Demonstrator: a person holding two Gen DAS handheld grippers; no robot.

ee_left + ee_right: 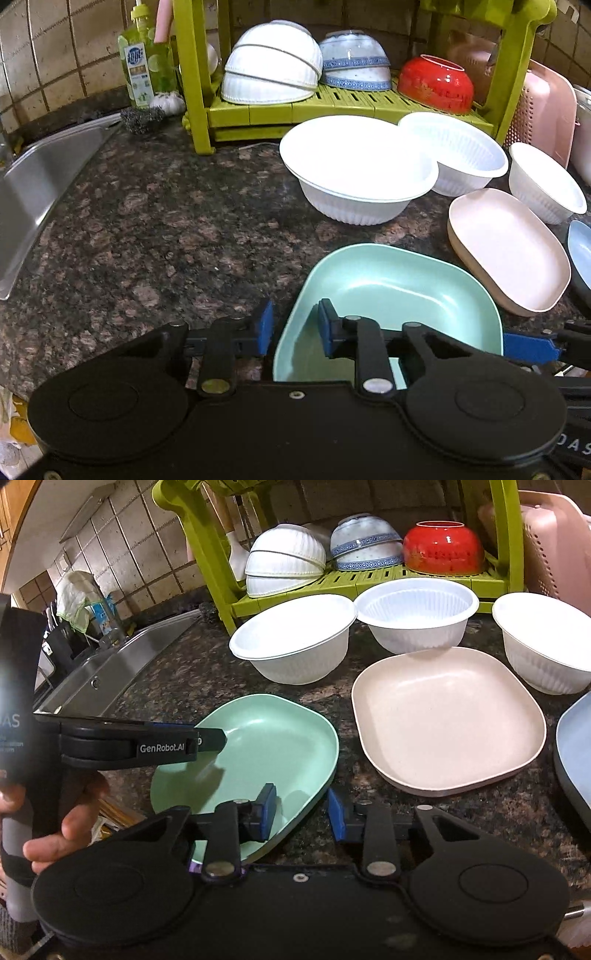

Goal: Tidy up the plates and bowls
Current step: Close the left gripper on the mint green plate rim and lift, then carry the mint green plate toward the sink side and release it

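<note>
Left of both tools, the stainless steel sink (110, 672) is sunk in the speckled brown granite counter (155, 229).

Left gripper (295, 328): blue-padded fingers spread, straddling the left rim of the mint-green rounded-square plastic plate (391, 295). One pad stands outside the rim over the counter, the other inside the plate. Whether the pads touch the rim, cannot tell. A person's hand (70, 823) grips its handle, seen in the right wrist view.

Right gripper (303, 812): fingers likewise spread, straddling the same plate's right rim, left pad over the plate's inside, right pad outside above the counter. Not pinching.

Ahead of the left gripper, a large white ribbed plastic bowl (354, 173) stands upright. Behind it is the lime-green plastic dish rack (295, 107), holding upside-down stacked white ribbed bowls (273, 62), blue-patterned bowls (354, 62) and a red bowl (436, 83).

Ahead of the right gripper lies a pale pink rounded-square plate (447, 716), near the green one but apart. Beyond it are two more white ribbed bowls (417, 616), upright. At the far right edge is a light blue plate (576, 753), partly cut off.
</note>
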